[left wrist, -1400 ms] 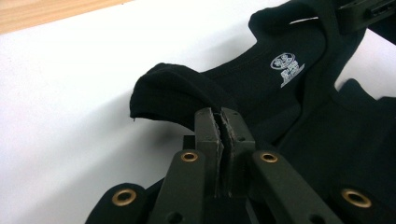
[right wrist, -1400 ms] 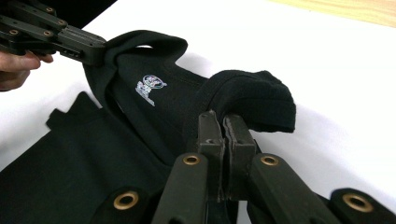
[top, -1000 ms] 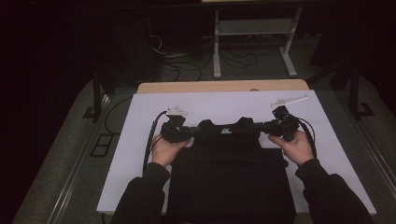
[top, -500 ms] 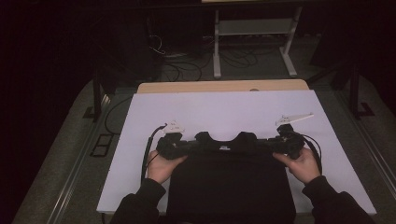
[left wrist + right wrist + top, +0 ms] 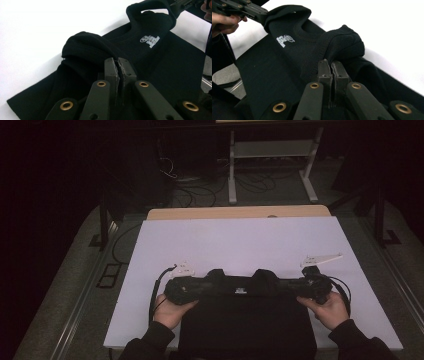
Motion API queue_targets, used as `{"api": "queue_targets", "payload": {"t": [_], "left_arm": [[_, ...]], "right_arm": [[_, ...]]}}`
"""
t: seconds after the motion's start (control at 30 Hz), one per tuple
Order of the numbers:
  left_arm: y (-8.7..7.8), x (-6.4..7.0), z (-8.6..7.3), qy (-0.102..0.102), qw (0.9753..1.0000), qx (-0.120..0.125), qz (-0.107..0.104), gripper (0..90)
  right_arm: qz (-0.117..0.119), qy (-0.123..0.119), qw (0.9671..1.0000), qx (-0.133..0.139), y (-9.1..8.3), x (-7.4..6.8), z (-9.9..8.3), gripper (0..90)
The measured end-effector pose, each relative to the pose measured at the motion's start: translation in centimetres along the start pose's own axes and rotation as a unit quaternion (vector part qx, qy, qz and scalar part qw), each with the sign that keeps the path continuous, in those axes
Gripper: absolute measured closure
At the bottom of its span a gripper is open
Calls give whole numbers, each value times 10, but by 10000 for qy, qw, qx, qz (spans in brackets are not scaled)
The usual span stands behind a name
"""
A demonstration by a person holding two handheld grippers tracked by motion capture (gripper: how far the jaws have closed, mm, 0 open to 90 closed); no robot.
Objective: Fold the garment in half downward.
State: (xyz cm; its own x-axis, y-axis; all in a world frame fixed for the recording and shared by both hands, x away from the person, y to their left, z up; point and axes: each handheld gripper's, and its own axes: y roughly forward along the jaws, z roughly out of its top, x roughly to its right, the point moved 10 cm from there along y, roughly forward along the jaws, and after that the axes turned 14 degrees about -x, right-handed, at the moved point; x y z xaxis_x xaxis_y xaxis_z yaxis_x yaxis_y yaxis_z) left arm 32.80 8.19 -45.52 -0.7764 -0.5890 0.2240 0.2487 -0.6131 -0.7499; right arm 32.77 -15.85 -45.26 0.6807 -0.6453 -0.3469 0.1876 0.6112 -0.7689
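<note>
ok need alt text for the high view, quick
A person's two hands each hold a tool, left tool and right tool, shut on the shoulders of a black shirt lying on a white table. The shirt's lower part hangs off the near edge.

White-covered table, black garment flat on near edge

Setting: laboratory or recording workspace, dimly lit. Evidence: flat white rectangular board serving as work surface, laid over a light wooden tabletop whose far edge shows beyond it. Grey speckled carpet floor on both sides. Loose black cables trailing across the floor behind the table. White metal-framed stand with low shelf at the back. Black metal upright posts flanking the table.
</note>
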Motion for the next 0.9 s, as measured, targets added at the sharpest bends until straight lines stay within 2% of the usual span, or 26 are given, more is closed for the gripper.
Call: {"api": "queue_targets", "payload": {"t": [0.07,0.37,0.8,0.9], "left_arm": [[0,2,-3,-46,10000,-21,-11,854],[3,14,-19,37,9998,-196,-65,853],[4,29,-36,76,9990,-421,-134,853],[6,33,-42,82,9984,-544,-140,852]], "right_arm": [[14,11,10000,-44,0,-2,-3,860],[110,-96,9998,-139,2,-17,-16,860],[179,-95,9985,-505,9,-30,-42,859],[198,-84,9980,-598,10,-32,-48,859]]}}
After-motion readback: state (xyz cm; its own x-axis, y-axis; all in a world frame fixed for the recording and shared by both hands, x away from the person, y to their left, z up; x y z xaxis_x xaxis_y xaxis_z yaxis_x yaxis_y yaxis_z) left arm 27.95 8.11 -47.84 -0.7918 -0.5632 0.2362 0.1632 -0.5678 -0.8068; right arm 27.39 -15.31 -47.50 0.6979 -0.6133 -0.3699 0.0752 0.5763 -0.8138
